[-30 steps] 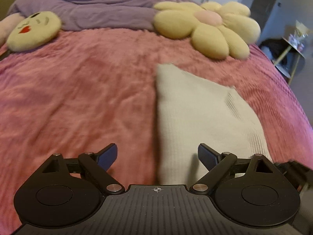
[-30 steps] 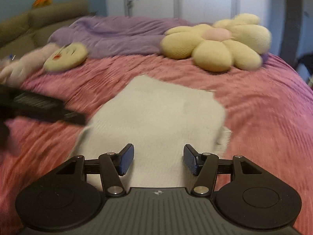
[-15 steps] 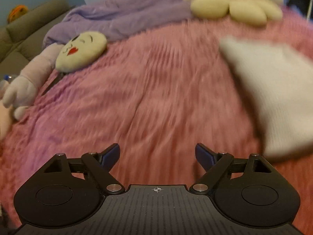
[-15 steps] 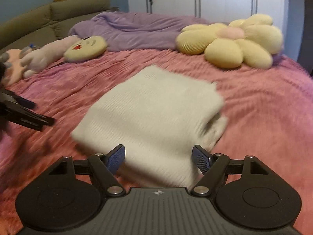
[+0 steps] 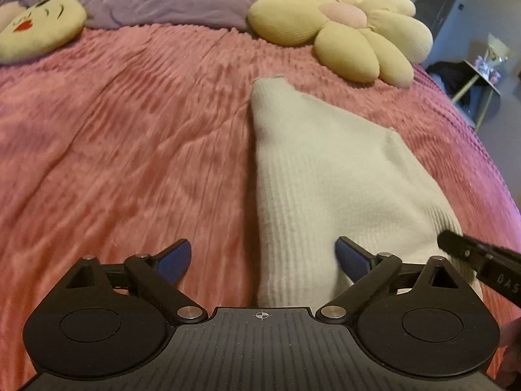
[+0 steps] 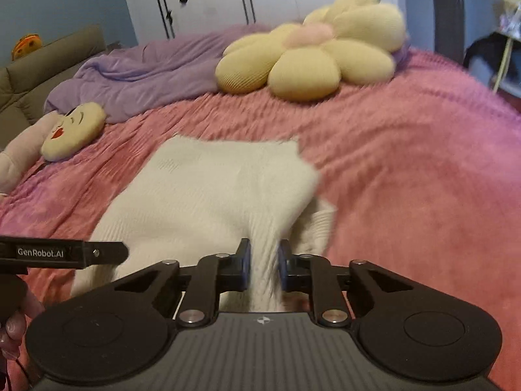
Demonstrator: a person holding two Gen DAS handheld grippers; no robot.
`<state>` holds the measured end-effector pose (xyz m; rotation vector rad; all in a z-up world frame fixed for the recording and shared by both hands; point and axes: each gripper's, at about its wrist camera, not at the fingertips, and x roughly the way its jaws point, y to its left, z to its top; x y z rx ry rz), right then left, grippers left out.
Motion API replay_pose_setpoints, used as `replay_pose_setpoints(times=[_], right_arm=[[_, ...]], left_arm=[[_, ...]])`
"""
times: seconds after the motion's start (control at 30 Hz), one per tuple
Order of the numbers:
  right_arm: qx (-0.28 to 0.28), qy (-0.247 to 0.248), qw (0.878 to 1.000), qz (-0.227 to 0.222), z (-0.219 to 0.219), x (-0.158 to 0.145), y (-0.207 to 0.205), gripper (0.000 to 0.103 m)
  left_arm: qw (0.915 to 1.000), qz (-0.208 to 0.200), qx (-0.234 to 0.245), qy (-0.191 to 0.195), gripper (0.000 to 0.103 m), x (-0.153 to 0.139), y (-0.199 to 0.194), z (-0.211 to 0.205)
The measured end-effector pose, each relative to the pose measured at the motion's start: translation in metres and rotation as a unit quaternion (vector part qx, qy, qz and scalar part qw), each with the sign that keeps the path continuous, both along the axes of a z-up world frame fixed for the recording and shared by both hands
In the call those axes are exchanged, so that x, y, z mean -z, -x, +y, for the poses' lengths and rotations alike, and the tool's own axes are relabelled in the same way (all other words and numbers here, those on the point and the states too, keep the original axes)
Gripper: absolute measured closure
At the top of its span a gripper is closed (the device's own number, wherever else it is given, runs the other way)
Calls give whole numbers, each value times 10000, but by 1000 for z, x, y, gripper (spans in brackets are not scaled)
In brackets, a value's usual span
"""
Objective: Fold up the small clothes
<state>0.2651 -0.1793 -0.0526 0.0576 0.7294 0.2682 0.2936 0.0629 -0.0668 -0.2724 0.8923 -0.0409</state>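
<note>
Cream knit garment (image 6: pixel 211 195) is laid folded on the pink bedspread (image 6: pixel 407 179), roughly mid-bed, ribbed hem at the near edge. Right gripper (image 6: pixel 263 268) is clamped on a pinch of the near edge; fabric is bunched and pulled up between the blue pads (image 6: pixel 245 265), jaws nearly closed around it. Left gripper (image 5: pixel 262 259) is held wide open, nothing gripped; its right pad (image 5: pixel 353 257) is over the garment's near-left part, its left pad is over bare bedspread (image 5: pixel 114 163), and contact with the cloth cannot be told. In the left wrist view the garment (image 5: pixel 325 169) is seen right of centre, with the right gripper's tip (image 5: pixel 469 249) at its near-right corner. Flower pillow (image 6: pixel 312 62) and purple blanket (image 6: pixel 146 71) are seen at the far end, well apart from the garment; face cushion (image 6: pixel 75 130) is at far left. Motion blur is noted in both views.
</note>
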Motion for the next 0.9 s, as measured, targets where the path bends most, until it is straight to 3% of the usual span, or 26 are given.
replay_pose_setpoints(times=[0.17,0.2,0.33,0.57,0.67,0.8,0.9], right_arm=[[-199,572,9981,-140,8,22,3,84],[-127,542,9984,-92,7,18,3,78],[77,123,9998,-120,-4,-6,30,75],[174,-156,9992,323,0,12,68,74],[180,-305,9986,394,-4,7,67,83],[52,-483,9981,390,-8,4,66,83],[281,-364,9961,755,-15,18,61,78]], left_arm=[[10000,-40,-53,41,1,-7,13,4],[10000,-34,-62,32,2,-14,20,5],[9995,-233,82,-221,2,-26,56,5],[9980,153,92,-606,2,-5,66,-9],[9977,222,-50,-640,2,-9,65,-8],[9967,467,-265,-613,1,-5,63,-4],[9926,805,-365,-835,2,1,65,-2]])
